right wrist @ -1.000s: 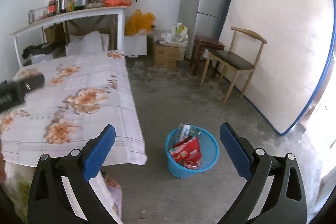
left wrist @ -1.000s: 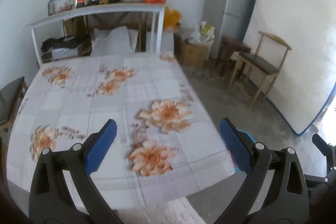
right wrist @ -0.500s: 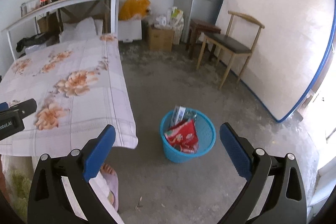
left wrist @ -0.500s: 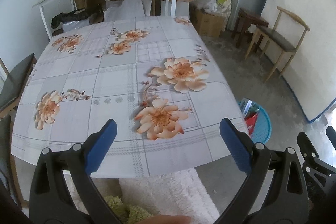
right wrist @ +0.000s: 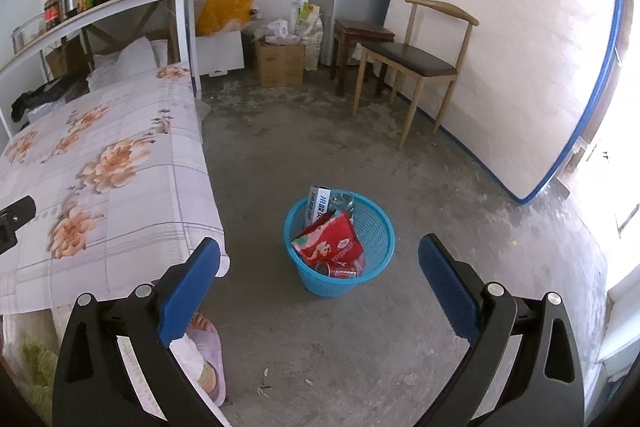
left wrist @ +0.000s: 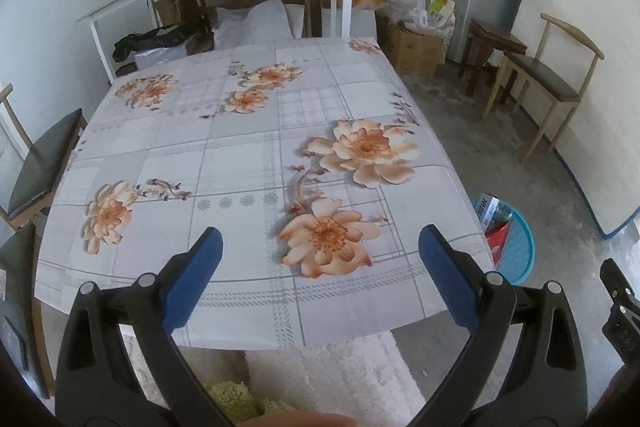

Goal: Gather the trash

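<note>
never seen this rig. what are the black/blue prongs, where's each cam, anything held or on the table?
No robot here: a person holds a two-finger gripper in each hand, and a fisheye camera on each one looks forward along its fingers. The black arms with blue pads at the bottom of each picture are those fingers.

The left wrist view shows the left gripper over a table with a floral tablecloth; I see nothing lying on the cloth. The right wrist view shows the right gripper pointing at the concrete floor, where a blue basket stands beside the table. It already contains trash: a red snack bag, a white carton, and what looks like a can.

Both grippers are open and hold nothing. The person's slippered foot shows near the table edge.
</note>
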Available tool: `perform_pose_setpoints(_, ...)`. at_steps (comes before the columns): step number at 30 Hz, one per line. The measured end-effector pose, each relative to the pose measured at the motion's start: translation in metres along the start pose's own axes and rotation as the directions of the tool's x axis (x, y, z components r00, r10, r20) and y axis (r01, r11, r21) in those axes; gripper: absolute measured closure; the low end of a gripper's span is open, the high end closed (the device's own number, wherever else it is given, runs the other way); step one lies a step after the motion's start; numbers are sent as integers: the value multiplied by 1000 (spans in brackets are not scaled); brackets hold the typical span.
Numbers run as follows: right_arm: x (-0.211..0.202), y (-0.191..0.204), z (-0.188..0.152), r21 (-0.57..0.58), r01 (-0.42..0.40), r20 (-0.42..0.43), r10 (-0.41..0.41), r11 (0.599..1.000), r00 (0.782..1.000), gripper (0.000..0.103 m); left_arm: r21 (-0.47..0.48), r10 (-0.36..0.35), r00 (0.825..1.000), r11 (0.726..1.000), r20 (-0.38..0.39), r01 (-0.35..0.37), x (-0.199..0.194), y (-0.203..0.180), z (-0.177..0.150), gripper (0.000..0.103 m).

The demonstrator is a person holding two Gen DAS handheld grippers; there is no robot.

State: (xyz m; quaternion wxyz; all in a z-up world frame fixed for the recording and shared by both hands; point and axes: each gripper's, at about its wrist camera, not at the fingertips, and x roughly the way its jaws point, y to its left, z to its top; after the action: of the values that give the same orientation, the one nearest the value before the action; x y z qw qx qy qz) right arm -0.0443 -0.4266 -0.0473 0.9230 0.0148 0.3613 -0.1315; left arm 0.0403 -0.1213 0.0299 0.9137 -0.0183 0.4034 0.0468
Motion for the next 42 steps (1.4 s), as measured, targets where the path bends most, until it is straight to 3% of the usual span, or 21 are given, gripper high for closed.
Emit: perform_pose_setpoints(42,2,6,1,12,-16,-1,16,1000,1000,7,4,6,999,1000,-35,-5,5,0,-2,9)
